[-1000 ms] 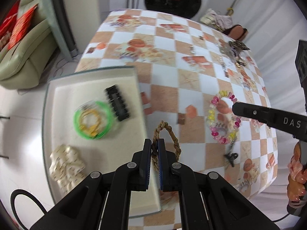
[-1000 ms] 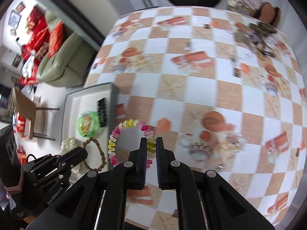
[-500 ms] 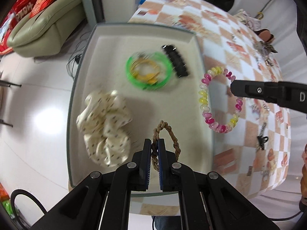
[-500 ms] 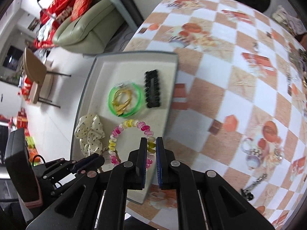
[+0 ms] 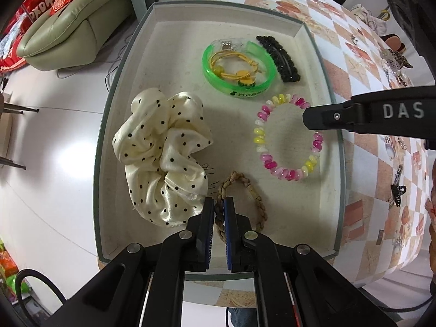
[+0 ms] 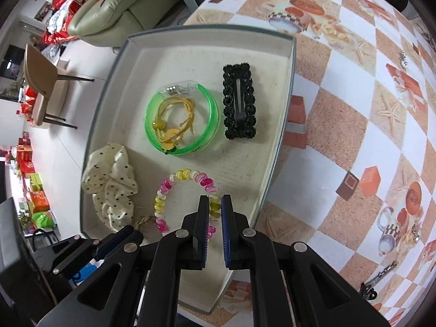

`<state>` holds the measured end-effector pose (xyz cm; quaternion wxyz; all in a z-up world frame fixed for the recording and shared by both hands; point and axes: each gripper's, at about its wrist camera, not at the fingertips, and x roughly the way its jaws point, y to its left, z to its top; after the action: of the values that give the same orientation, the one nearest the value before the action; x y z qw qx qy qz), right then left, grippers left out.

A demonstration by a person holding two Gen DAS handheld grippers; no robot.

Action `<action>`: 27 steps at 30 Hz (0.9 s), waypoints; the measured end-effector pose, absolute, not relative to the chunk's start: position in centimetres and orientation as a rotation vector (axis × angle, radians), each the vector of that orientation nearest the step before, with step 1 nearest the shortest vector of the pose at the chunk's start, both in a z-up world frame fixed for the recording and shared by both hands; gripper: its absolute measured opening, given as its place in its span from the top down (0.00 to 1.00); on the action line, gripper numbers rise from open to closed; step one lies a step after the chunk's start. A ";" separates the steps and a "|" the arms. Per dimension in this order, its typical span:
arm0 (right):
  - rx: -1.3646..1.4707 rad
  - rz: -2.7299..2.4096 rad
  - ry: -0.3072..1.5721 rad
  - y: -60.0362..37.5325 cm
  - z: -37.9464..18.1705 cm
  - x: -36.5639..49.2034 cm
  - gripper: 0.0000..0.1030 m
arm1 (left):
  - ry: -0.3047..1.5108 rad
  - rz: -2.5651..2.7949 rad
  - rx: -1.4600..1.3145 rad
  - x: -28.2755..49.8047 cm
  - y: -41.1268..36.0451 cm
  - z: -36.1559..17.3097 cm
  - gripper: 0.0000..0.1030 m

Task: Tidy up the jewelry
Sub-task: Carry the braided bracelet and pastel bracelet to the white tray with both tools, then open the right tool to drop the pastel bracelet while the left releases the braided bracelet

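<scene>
A shallow cream tray [image 5: 174,24] [image 6: 278,147] stands at the table's left edge. My left gripper [image 5: 219,204] is shut on a brown braided bracelet [image 5: 256,199], held low over the tray's near side. My right gripper [image 6: 215,203] is shut on a pink and yellow beaded bracelet [image 6: 163,193] [image 5: 261,136], low over the tray's right part. In the tray lie a green bangle [image 5: 237,87] [image 6: 152,136] with yellow cord inside, a black hair clip [image 5: 280,60] [image 6: 239,109] and a cream dotted scrunchie [image 5: 160,150] [image 6: 109,179].
The checkered tablecloth [image 6: 354,136] stretches right of the tray. Small keychains and a black clip [image 5: 396,192] lie on it at the right. A green sofa [image 5: 73,21] and a chair [image 6: 41,81] stand on the floor beyond the tray.
Both grippers have moved left from above the tablecloth to above the tray and come lower, each still holding its bracelet.
</scene>
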<state>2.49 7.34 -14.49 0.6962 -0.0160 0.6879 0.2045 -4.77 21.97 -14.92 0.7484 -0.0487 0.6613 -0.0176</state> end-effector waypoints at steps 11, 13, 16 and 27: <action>-0.052 0.445 1.581 8.1 -16.5 2.8 0.90 | 1.476 -0.005 -0.064 -4.5 21.1 -15.7 0.89; -0.049 0.444 1.590 8.2 -16.7 2.9 0.90 | 1.478 -0.001 -0.059 -4.4 20.8 -15.8 0.89; -0.033 0.458 1.597 8.3 -16.7 3.0 0.74 | 1.474 -0.007 -0.054 -4.5 20.4 -15.9 0.89; 0.084 0.476 1.489 6.7 -12.2 4.1 0.49 | 1.479 -0.023 -0.041 -4.6 20.8 -15.5 0.88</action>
<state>4.09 6.67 -12.17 0.7088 0.0377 0.6710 0.2144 -4.57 20.77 -15.46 0.7386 -0.0187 0.6738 -0.0105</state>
